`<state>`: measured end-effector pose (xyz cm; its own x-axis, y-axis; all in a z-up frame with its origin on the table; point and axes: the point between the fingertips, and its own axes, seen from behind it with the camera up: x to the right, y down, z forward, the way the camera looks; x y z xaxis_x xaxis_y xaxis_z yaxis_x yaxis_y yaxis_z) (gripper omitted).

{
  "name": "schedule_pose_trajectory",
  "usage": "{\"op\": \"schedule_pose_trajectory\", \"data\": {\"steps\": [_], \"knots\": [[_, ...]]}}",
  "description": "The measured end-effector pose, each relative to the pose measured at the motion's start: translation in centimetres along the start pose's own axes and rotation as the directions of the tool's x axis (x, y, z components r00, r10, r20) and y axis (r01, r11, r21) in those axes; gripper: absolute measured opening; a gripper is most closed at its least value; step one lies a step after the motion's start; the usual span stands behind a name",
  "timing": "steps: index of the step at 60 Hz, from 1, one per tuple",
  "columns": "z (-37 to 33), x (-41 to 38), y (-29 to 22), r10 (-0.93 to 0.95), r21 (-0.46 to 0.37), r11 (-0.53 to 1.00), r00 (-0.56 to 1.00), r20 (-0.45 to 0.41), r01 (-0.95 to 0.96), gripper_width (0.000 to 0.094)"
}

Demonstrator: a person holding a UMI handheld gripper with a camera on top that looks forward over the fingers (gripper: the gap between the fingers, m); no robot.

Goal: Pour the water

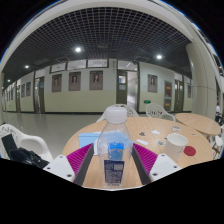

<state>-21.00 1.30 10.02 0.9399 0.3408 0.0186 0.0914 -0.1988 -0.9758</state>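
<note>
A clear plastic water bottle (115, 150) with a white cap and a blue label stands upright between my fingers, over a round wooden table (95, 172). My gripper (116, 160) is shut on it. The magenta pads (88, 160) press on the bottle's sides at left and right. The bottle's base shows just above the table top; I cannot tell whether it touches the table. A white cup (176, 142) stands on the table to the right, beyond the fingers, next to a small red thing (160, 147).
A blue flat object (90, 139) lies on the table behind the bottle on the left. A white chair (18, 138) with a black bag (22, 153) stands at the left. Another round table (200, 122) is at the right. A wide hall with doors lies beyond.
</note>
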Motion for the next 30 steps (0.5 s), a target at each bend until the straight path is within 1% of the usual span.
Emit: {"op": "schedule_pose_trajectory", "data": {"steps": [3,4,5,7,8,9,12,16,17,18,19,23,24,25,28,30], "knots": [[0.8,-0.7,0.1,0.0,0.007,1.0,1.0,0.006,0.0,0.0761],[1.7,0.9,-0.2,-0.001,0.007,1.0,1.0,0.016,0.001,0.0697],[1.8,0.9,-0.2,0.0,0.008,1.0,1.0,0.019,0.0,0.0634],[2.1,1.4,-0.1,-0.001,0.009,1.0,1.0,0.005,0.001,0.0507],[2.2,1.5,0.1,0.003,0.007,1.0,1.0,0.0,-0.003,0.047],[2.2,1.8,0.0,0.012,0.014,1.0,1.0,-0.003,-0.012,0.0471],[2.8,2.1,0.3,0.019,0.029,0.999,1.0,0.008,-0.019,0.0426],[3.0,2.5,0.6,0.042,0.012,0.999,0.999,0.022,-0.042,0.0364],[1.7,0.5,0.4,0.048,0.009,0.999,0.999,0.017,-0.048,0.0353],[2.7,2.4,0.4,0.052,0.008,0.999,0.998,0.027,-0.052,0.035],[2.7,2.5,0.4,0.058,0.009,0.998,0.998,0.029,-0.058,0.033],[3.0,2.9,0.1,0.106,0.01,0.994,0.994,0.038,-0.106,0.0317],[2.4,1.4,-0.1,0.12,0.006,0.993,0.992,0.036,-0.12,0.0318],[3.1,2.5,-0.1,0.137,-0.001,0.991,0.989,0.048,-0.137,0.0318],[2.7,1.8,-0.4,0.221,-0.028,0.975,0.974,0.058,-0.22,0.0318],[2.8,1.9,-1.4,0.295,-0.027,0.955,0.952,0.083,-0.294,0.0318]]}}
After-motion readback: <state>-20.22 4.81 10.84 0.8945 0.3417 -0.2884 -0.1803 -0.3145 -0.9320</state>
